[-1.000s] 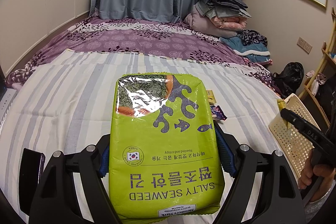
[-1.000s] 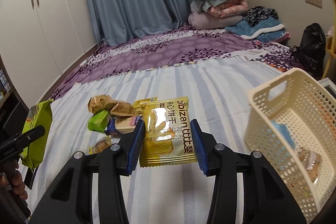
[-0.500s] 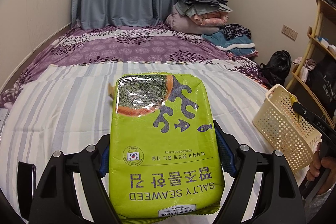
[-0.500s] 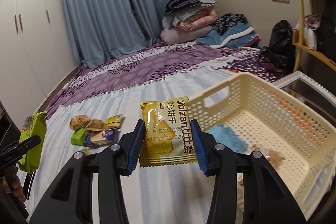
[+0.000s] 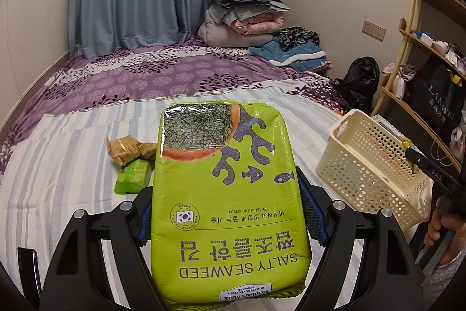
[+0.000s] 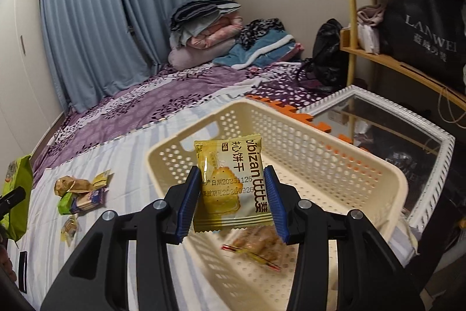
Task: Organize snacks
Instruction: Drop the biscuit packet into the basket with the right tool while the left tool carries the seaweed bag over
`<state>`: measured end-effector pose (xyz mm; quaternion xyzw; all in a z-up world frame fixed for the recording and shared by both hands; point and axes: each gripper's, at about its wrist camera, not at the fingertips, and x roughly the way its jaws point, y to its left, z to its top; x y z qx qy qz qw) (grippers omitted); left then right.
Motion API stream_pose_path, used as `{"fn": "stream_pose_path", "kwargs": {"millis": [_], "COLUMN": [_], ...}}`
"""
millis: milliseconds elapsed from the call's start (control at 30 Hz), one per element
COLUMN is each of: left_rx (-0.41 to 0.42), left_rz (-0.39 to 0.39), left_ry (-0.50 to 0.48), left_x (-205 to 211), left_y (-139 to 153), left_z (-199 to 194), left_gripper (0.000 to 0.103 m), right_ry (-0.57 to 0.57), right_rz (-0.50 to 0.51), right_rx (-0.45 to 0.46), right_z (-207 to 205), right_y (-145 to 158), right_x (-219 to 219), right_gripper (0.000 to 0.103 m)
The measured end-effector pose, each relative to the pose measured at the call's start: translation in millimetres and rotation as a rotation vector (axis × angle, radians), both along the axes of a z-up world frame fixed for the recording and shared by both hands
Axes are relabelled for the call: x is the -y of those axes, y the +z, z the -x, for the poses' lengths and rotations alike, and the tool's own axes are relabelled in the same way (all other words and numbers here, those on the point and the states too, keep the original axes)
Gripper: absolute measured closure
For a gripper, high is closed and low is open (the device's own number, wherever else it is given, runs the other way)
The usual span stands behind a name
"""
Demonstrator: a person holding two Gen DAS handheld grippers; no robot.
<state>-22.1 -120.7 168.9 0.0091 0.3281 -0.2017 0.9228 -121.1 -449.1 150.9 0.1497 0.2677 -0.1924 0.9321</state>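
Wrapped snack (image 6: 256, 248) inside basket (image 6: 335, 153), right-wrist view only

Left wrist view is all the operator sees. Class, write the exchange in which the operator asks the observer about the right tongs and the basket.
Operator: What do the right tongs hold?
Observer: The right tongs are shut on a yellow biscuit packet.
Operator: Is anything in the basket already?
Observer: Yes, a clear-wrapped snack lies on the floor of the cream basket.
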Motion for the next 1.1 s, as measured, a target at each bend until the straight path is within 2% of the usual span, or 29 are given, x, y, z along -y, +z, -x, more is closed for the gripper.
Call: {"fn": "stream_pose_path", "kwargs": {"millis": [300,433,1100], "left_rx": [0.019,0.019,0.058], "left_rz": [-0.007,-0.018,-0.034], "left_ry": [-0.063,-0.093,-0.271], "left_x": [25,40,120], "left_y": [10,11,28], "left_z": [7,8,18], "left_gripper": [0.023,0.023,0.023], "right_ry": [-0.073,-0.102,-0.235], "right_rz": [-0.023,-0.044,-0.065], "right_rx": [-0.014,0.001,0.069], "right_z": [17,26,68], "right_y": [-7,-10,-9], "right_x": [23,32,64], "right_gripper": [0.056,0.036,0.029]}}
